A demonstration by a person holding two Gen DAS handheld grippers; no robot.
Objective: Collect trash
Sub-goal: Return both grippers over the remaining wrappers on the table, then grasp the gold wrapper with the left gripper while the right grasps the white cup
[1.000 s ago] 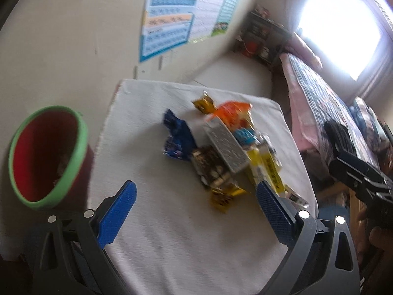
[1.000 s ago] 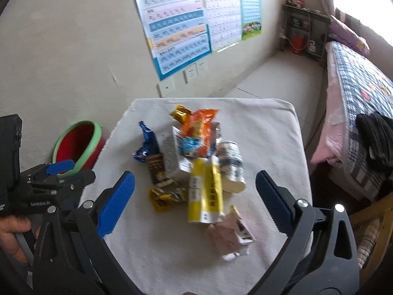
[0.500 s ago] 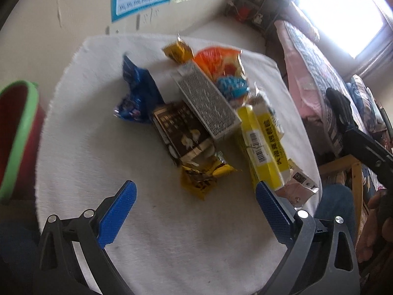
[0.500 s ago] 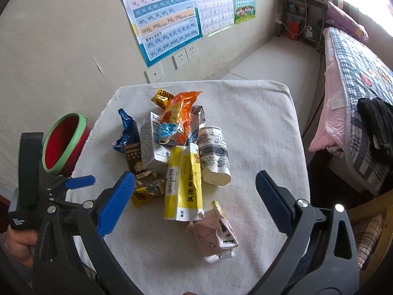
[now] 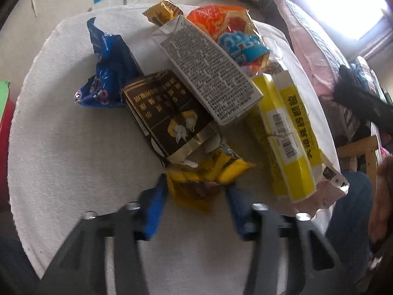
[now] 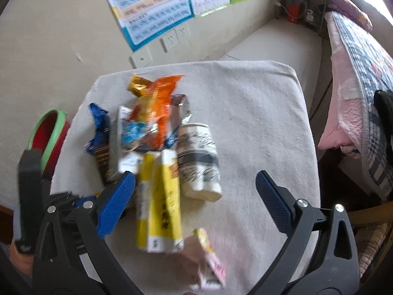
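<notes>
The red bucket with the green rim (image 5: pixel 4 103) is cut off at the left edge of the left wrist view — only a sliver shows. The blue pads (image 5: pixel 154 211) of the left gripper (image 5: pixel 196 209) are smeared by motion as they close around the yellow wrapper (image 5: pixel 203 182), so contact with it cannot be told. The paper cup (image 6: pixel 199 159) is mostly hidden there behind the boxes. In the right wrist view the yellow box (image 6: pixel 159 201) and the pink pack (image 6: pixel 211 260) are blurred — their print is unreadable, and the pack runs toward the bottom edge.
</notes>
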